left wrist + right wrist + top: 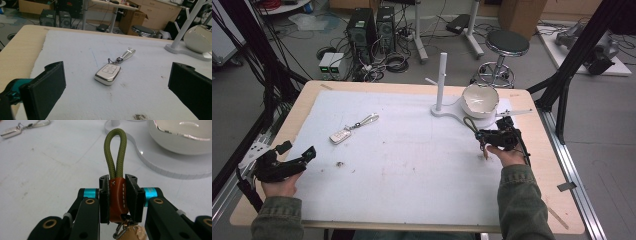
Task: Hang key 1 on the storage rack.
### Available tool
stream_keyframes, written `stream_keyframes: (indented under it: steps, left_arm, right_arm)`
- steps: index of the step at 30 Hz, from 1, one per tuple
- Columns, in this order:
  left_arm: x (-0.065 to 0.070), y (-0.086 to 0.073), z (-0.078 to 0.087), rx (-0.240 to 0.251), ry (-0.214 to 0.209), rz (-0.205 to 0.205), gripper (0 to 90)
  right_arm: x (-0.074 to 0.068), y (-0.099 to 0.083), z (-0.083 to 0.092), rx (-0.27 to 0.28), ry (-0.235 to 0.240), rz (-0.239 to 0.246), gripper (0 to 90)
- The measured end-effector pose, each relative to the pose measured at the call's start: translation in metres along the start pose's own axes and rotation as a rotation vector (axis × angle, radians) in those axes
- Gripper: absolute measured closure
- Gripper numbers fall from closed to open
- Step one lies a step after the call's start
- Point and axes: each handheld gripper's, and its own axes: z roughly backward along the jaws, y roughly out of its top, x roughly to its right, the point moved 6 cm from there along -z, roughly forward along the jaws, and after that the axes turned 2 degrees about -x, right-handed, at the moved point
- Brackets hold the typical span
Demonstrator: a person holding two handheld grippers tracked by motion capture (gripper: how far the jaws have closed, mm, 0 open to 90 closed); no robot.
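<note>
The right hand-held gripper [117,195] pinches a keyring strap [116,162] by its leather band, just beside the stand [447,111] near the worktop's [557,165] far right edge. The left hand-held gripper [117,87] is spread wide near the left edge, facing the key fob [108,73] across open mat [412,170]. What hangs under the strap is cut off.

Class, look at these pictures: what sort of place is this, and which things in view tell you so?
Probably a robotics or research lab: computer towers stand amid loose cables on the floor, black frame struts flank the table, and cardboard boxes sit around.
</note>
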Motion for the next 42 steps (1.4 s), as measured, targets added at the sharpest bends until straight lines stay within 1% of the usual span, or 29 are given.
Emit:
stream_keyframes:
  steps: [3,4,6,8,11,16,18,22,24,25,27,29,31,35,42]
  left_arm:
    - [0.0,0.0,0.0,0.001,0.0,0.0,1.7]
    - [0.0,0.0,0.0,0.0,0.0,0.0,1.7]
    - [0.0,0.0,0.0,0.001,0.001,0.0,1.7]
    - [0.0,0.0,0.0,0.0,0.001,0.0,1.7]
    - [0.0,0.0,0.0,0.002,0.001,0.0,1.7]
    - [0.0,0.0,0.0,0.001,0.002,0.0,1.7]
    - [0.0,0.0,0.0,0.0,0.002,-0.003,1.7]
    - [0.0,0.0,0.0,0.0,0.002,0.0,1.7]
    - [0.0,0.0,0.0,0.001,0.005,0.001,1.7]
    - [0.0,0.0,0.0,0.002,0.005,0.002,1.7]
    - [0.0,0.0,0.0,0.001,0.004,0.002,1.7]
    - [0.0,0.0,0.0,0.001,0.003,-0.001,1.7]
    - [0.0,0.0,0.0,0.001,0.004,0.002,1.7]
    - [0.0,0.0,0.0,0.002,0.003,0.003,1.7]
    - [0.0,0.0,0.0,0.0,0.004,0.0,1.7]
  right_arm:
    - [-0.002,0.003,0.002,0.011,0.006,-0.008,74.7]
    - [-0.002,0.006,0.004,0.026,0.01,-0.009,74.6]
    - [-0.003,0.008,0.006,0.03,0.017,-0.015,74.6]
    - [-0.003,0.01,0.007,0.039,0.018,-0.011,74.6]
    - [-0.004,0.014,0.009,0.049,0.023,-0.02,74.6]
    - [-0.006,0.023,0.013,0.07,0.031,-0.014,74.6]
    - [-0.009,0.027,0.014,0.081,0.045,-0.023,74.6]
    - [-0.012,0.035,0.013,0.083,0.052,-0.016,74.6]
    - [-0.013,0.04,0.013,0.091,0.062,-0.013,74.6]
    - [-0.015,0.045,0.014,0.096,0.066,-0.011,74.6]
    - [-0.016,0.047,0.015,0.096,0.071,-0.015,74.6]
    - [-0.019,0.053,0.015,0.101,0.072,-0.006,74.6]
    - [-0.019,0.055,0.015,0.101,0.071,0.003,74.6]
    - [-0.023,0.061,0.016,0.106,0.079,0.001,74.6]
    - [-0.024,0.067,0.014,0.107,0.078,0.006,74.6]
